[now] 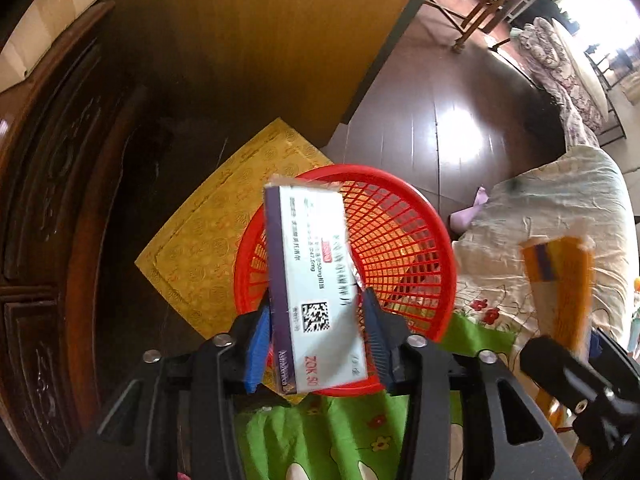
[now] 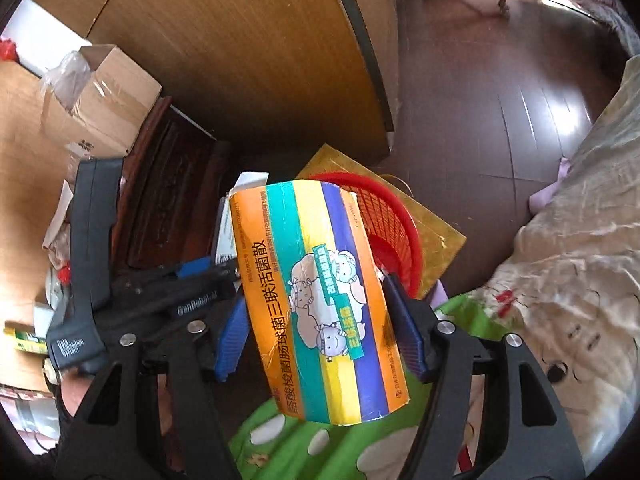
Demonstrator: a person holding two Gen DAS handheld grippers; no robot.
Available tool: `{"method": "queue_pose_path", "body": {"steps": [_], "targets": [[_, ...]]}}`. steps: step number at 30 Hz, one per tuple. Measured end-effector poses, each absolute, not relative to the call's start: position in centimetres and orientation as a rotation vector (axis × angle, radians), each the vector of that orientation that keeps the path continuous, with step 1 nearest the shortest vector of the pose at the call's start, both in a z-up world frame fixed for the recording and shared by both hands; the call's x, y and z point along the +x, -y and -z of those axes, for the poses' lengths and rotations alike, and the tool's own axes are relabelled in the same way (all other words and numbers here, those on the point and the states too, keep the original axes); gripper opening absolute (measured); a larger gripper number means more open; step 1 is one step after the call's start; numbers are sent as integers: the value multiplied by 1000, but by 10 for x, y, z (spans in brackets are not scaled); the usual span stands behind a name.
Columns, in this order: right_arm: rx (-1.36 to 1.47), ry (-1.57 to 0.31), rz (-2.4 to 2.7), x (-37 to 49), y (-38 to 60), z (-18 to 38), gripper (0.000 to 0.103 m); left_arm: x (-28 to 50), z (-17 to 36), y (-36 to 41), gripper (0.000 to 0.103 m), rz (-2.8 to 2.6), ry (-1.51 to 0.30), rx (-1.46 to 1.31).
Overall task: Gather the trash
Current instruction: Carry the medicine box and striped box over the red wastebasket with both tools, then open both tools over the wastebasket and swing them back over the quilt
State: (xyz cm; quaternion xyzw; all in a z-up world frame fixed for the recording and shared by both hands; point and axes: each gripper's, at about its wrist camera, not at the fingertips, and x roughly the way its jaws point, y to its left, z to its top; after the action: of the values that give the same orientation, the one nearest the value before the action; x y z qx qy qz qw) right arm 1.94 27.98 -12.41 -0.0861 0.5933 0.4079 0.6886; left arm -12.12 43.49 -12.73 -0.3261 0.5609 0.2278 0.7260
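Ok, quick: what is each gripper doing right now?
Left gripper: open, with the white medicine box loose between its jaws.
Right gripper: open, with the striped orange box loose between its jaws.

Dark glossy plank floor [image 1: 452,120] reflects bright window light. A carved dark-wood cabinet [image 1: 48,200] stands beside a light wooden panel [image 1: 260,40]; a floral-quilted bed [image 2: 560,280] lies right.

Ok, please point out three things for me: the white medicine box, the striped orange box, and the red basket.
white medicine box [image 1: 316,280]: left wrist view, its printed white face.
striped orange box [image 2: 320,280]: right wrist view, its cartoon picture.
red basket [image 1: 420,200]: left wrist view, its far rim.
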Motion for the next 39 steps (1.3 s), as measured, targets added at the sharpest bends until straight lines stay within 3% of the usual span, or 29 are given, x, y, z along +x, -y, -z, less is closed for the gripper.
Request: {"method": "queue_pose_path", "body": {"steps": [4, 18, 22, 28, 39], "targets": [[-171, -1344, -898, 25, -274, 131, 71, -123, 130, -435, 59, -519, -1245, -721], [-126, -1162, -789, 25, -233, 95, 73, -114, 99, -404, 72, -488, -1232, -661], [-7, -1115, -771, 33, -192, 69, 73, -103, 77, -383, 80, -460, -1198, -608], [25, -978, -691, 39, -116, 27, 83, -77, 46, -335, 87, -364, -1152, -538], [19, -852, -399, 56, 53, 1, 91, -14, 6, -204, 94, -93, -1078, -393]]}}
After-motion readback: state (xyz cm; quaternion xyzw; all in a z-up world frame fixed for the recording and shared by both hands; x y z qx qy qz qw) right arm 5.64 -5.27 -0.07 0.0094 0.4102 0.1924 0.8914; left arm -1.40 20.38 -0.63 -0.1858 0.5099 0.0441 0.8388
